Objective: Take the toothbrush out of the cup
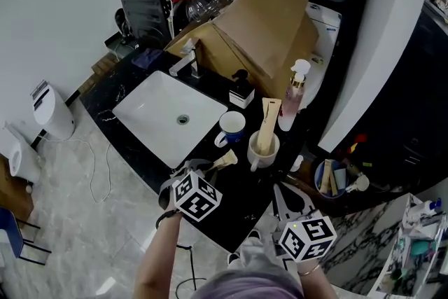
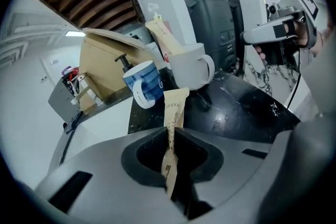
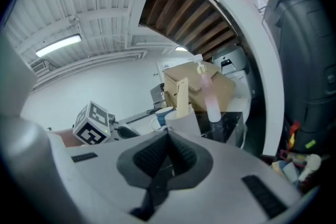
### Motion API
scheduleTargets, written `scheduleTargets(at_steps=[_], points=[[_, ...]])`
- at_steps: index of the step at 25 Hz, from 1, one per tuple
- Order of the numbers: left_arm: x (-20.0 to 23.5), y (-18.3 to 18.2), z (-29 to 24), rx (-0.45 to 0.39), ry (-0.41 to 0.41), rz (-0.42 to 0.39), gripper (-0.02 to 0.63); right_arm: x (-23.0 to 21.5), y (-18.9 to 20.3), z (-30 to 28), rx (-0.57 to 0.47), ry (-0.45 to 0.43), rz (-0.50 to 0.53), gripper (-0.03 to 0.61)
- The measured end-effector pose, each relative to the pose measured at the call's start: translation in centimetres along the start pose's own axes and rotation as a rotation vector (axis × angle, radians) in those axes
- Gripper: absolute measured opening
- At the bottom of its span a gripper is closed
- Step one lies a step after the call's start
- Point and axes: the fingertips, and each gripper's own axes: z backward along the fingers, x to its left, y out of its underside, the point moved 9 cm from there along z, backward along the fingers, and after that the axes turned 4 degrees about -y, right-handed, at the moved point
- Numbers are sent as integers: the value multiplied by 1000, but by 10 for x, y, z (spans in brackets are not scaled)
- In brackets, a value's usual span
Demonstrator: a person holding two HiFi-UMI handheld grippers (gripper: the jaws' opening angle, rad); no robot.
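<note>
Head view, lower centre: the left gripper [image 1: 210, 166] clamps a wrapped toothbrush [image 1: 225, 160] just left of the white cup [image 1: 264, 150], clear of it. Left gripper view: jaws narrow, pinching the wrapper at mid-frame. Right gripper view: the right gripper [image 3: 168, 134] is pressed together with nothing between its jaws.

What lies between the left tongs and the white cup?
Only the wrapped toothbrush clamped in the left tongs, reaching toward the white cup; past its tip the black counter is bare, as the head view shows.
</note>
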Motion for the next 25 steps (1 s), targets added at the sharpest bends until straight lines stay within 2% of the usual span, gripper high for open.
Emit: scheduleTargets(at_steps=[3,7,11,14,18,25], points=[[-1,-2,-4,11,11,-14,38,-2,0,0,0,5,-2,3],[2,-4,-7,3,27,17,45,-5,-1,0,-4,10,-5,2],[3,-4,-9,-16,59,74,110,-5,-3,0,-6,10,-2,2],[3,-7,-6,-43,59,86,154,-6,-4,-1,-9,13,2,2],[7,-17,7,-155,55,183,160,-7,-7,0,-11,14,9,2],[15,-58,31,-427,81,413,160,-10,-16,0,-30,14,23,3]])
